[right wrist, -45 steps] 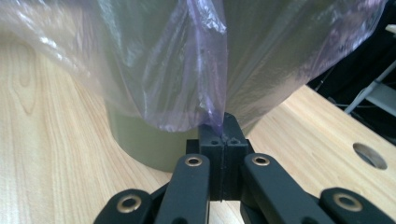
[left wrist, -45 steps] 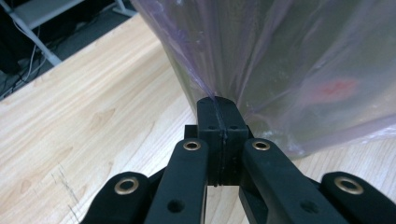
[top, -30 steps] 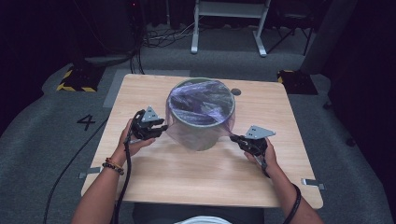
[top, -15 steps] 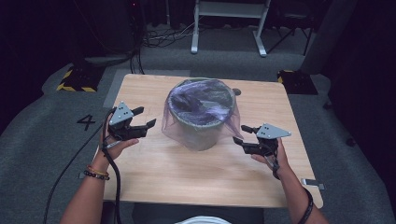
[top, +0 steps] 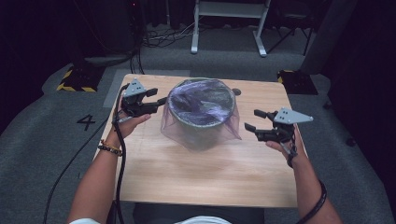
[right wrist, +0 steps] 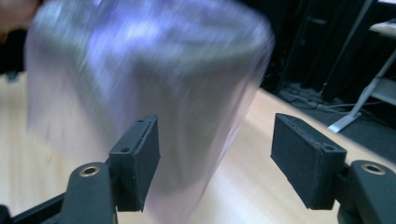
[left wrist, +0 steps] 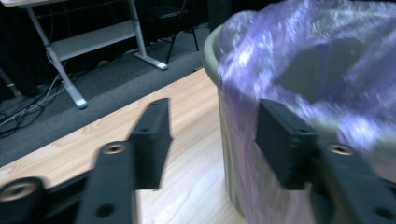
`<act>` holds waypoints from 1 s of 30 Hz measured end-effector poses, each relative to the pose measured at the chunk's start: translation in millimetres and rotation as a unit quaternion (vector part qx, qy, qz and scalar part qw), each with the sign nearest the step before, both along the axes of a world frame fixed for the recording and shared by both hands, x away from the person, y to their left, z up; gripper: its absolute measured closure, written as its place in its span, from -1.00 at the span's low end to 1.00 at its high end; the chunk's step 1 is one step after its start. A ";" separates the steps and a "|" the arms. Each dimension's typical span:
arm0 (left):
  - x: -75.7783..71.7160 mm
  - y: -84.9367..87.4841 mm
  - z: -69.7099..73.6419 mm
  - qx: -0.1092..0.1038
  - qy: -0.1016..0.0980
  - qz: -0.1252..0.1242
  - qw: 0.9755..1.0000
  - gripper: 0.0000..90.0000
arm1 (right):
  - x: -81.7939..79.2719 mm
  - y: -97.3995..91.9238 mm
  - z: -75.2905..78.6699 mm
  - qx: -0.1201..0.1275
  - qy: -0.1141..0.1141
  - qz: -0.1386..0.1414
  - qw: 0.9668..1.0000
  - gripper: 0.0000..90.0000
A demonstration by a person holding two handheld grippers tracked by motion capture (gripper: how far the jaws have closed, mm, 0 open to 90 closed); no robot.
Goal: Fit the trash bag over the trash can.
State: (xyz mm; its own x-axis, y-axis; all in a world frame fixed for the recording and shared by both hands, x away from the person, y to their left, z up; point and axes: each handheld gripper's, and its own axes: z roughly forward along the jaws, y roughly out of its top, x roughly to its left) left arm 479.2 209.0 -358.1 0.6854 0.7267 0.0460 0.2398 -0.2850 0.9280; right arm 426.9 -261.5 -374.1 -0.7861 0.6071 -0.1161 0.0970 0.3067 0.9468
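Bin liner (top: 201, 122), a thin purple plastic bag, is drawn over the rim of a grey-green round bin (top: 201, 125) and hangs loosely down its outer wall; the bin stands upright near the middle of the wooden table (top: 196, 177), a little toward the far edge. Left gripper (top: 156, 95) is held level at the bin's upper left side, its tips right at the rim. In the left gripper view (left wrist: 212, 137) its jaws stand apart, having just been closing; one pad lies against the liner-covered wall, the other is out over the bare tabletop, and nothing is clamped between them. Right gripper (top: 254, 120) hovers to the right of the bin, apart from the hanging plastic. In the right gripper view (right wrist: 215, 161) its jaws gape wide, having just been opening, with the blurred liner behind the gap and nothing pinched. On the grey carpet (top: 56, 140) left of the table, a black figure "4" (top: 87, 122) is marked; it is the one bit of writing that can be read. Yellow-and-black hazard stripes (top: 74, 80) edge a dark block beyond it
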 end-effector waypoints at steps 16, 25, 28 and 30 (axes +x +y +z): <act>9.3 7.5 -13.7 -0.020 0.021 -0.034 0.999 0.08 | 2.2 45.3 -13.8 -0.055 0.016 0.078 0.995 -0.49; -11.1 8.2 -19.2 0.020 0.032 -0.069 0.997 -0.19 | -7.5 55.1 -33.5 -0.058 0.014 0.036 0.998 -0.31; -4.9 -3.7 -24.8 0.047 0.031 -0.082 0.995 0.11 | -3.5 58.9 -42.0 -0.065 0.014 0.025 0.997 0.18; -1.2 -8.7 -26.9 0.036 0.028 -0.102 0.994 0.40 | -1.6 60.1 -45.7 -0.064 0.014 0.025 0.998 0.51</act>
